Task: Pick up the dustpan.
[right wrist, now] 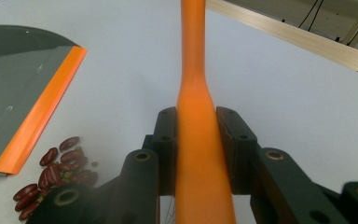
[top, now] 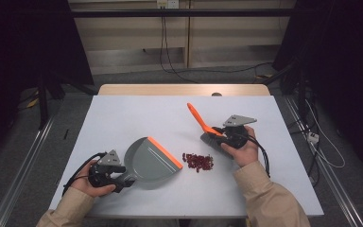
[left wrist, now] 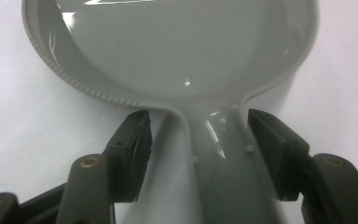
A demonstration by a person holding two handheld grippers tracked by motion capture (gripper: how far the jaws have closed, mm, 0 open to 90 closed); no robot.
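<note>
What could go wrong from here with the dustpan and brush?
1. The left tool straddles the dustpan handle with its pads apart, so the pan may slide when swept against.
2. The beans lie loose on the table; a hard stroke of the brush could scatter them past the orange lip.

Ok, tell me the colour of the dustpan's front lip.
Orange lip, clearest in the right gripper view.
</note>
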